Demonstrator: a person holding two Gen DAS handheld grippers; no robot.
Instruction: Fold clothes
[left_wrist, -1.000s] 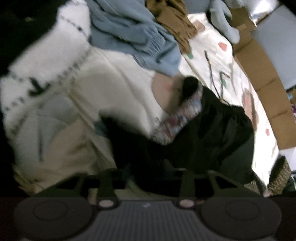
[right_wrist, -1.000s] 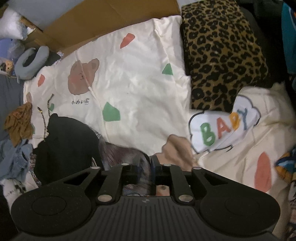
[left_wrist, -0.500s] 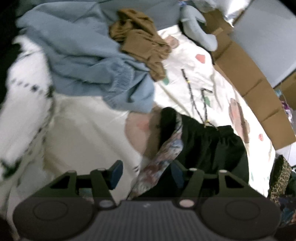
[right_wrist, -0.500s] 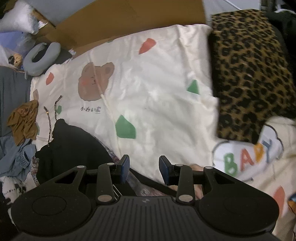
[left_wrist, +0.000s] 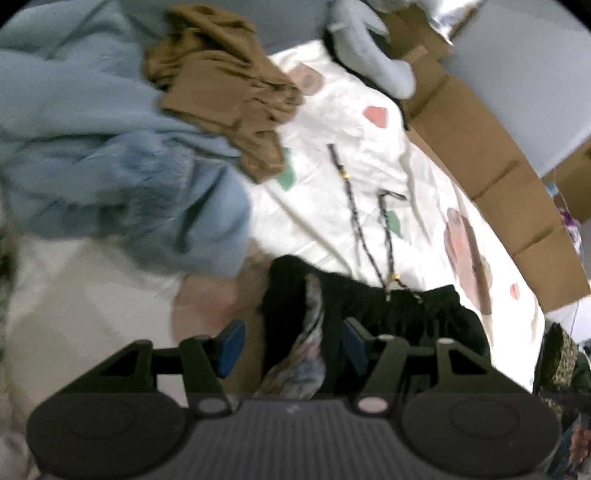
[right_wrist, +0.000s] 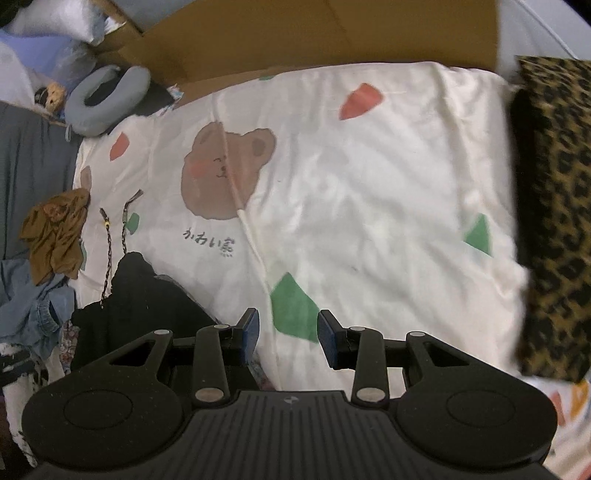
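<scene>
My quilt shows a bear above small unreadable script; my left gripper and right gripper are released.

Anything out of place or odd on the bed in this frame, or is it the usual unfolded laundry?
Mostly usual. The black garment lies bunched, its braided drawstrings trailing loose over the bear-print cover. A brown garment sits crumpled on the blue garment. Both tools are open and hold nothing.
</scene>
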